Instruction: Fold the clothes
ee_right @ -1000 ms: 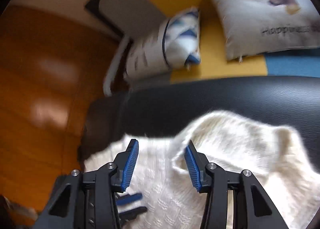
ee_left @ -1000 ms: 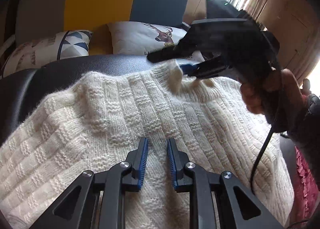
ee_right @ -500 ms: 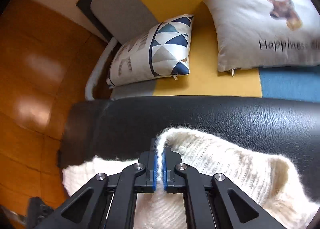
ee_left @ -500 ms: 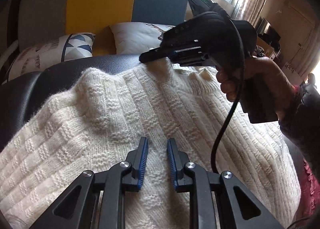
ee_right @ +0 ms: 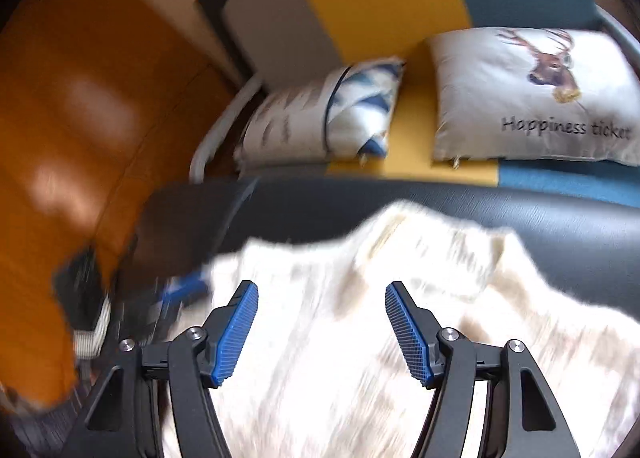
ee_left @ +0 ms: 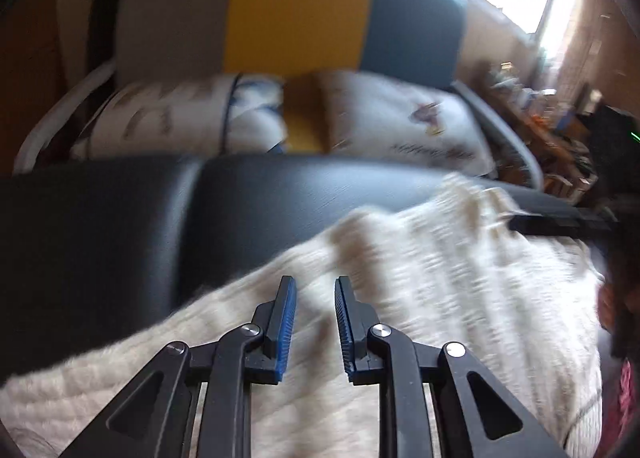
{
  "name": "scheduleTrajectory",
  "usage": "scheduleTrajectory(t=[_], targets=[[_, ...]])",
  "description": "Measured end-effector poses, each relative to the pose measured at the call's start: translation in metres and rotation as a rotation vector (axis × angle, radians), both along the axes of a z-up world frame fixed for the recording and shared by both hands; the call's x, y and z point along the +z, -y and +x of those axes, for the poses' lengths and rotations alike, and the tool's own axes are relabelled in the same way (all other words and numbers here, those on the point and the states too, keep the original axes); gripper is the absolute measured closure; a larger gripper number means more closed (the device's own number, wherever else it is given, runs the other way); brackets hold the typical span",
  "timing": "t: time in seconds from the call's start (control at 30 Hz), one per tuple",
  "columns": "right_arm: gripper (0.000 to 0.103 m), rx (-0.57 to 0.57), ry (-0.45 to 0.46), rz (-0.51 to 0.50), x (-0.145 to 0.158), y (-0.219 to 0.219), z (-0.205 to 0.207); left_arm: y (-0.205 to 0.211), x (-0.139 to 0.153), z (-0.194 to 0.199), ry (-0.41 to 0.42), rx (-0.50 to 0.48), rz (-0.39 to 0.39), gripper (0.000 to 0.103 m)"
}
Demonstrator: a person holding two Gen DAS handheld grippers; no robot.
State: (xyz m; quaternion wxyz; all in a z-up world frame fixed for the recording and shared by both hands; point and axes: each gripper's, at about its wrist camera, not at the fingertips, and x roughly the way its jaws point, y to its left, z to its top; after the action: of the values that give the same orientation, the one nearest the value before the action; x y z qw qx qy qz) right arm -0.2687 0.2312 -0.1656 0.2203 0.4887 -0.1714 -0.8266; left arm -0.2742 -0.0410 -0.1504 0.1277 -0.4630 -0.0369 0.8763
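The right gripper (ee_right: 322, 332) has just opened and released the white sweater (ee_right: 360, 338), so that fold seems placed, while the left gripper (ee_left: 315, 324) hovers part-open, grasping nothing.

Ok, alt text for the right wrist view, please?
The open right gripper, its jaws just opened, hovers over a cream knit sweater spread on a black leather surface. Behind it lie a deer-print cushion and a blue triangle-patterned cushion; the image is motion-blurred.

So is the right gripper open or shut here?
Open. The right gripper has just been opening; its blue pads stand wide apart above the white sweater, gripping nothing.
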Motion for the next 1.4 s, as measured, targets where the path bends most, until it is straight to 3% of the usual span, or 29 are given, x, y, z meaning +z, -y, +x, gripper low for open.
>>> scheduleTrajectory(t=[0.07,0.2,0.37,0.4,0.47,0.57,0.67,0.8,0.93,1.0,1.2,1.4], targets=[[0.035,0.037,0.033,0.069,-0.012,0.015,0.008,0.014,-0.009,0.003,0.027,0.038,0.009,0.084],[0.035,0.011,0.029,0.175,-0.032,0.028,0.012,0.025,-0.013,0.022,-0.003,0.076,-0.052,0.083],[0.023,-0.079,0.068,0.072,-0.025,0.018,0.016,0.026,-0.003,0.023,0.021,0.105,-0.08,0.082],[0.017,-0.093,0.069,0.047,-0.019,0.011,0.025,0.023,0.006,0.028,0.008,0.117,-0.084,0.082],[0.007,-0.112,0.029,0.003,-0.003,-0.008,0.057,0.02,0.022,0.047,-0.022,0.098,-0.021,0.082],[0.006,-0.125,0.019,-0.086,0.013,-0.044,0.119,0.005,0.038,0.087,-0.047,0.023,0.05,0.079],[0.005,-0.143,0.044,-0.088,0.016,-0.062,0.183,-0.013,0.039,0.129,-0.047,-0.034,0.084,0.079],[0.003,-0.203,0.092,-0.034,0.005,-0.08,0.256,-0.033,0.027,0.179,-0.008,-0.082,0.129,0.079],[0.003,-0.267,0.142,0.024,-0.022,-0.098,0.304,-0.045,0.006,0.216,0.04,-0.102,0.079,0.079],[0.003,-0.3,0.17,0.139,-0.033,-0.1,0.318,-0.047,-0.006,0.228,0.06,-0.106,0.034,0.079],[0.0,-0.302,0.096,0.376,-0.046,-0.067,0.344,-0.048,-0.017,0.248,0.001,-0.146,-0.085,0.079],[0.0,-0.404,0.025,0.37,-0.048,-0.06,0.365,-0.038,-0.017,0.232,-0.006,-0.143,-0.092,0.076]])
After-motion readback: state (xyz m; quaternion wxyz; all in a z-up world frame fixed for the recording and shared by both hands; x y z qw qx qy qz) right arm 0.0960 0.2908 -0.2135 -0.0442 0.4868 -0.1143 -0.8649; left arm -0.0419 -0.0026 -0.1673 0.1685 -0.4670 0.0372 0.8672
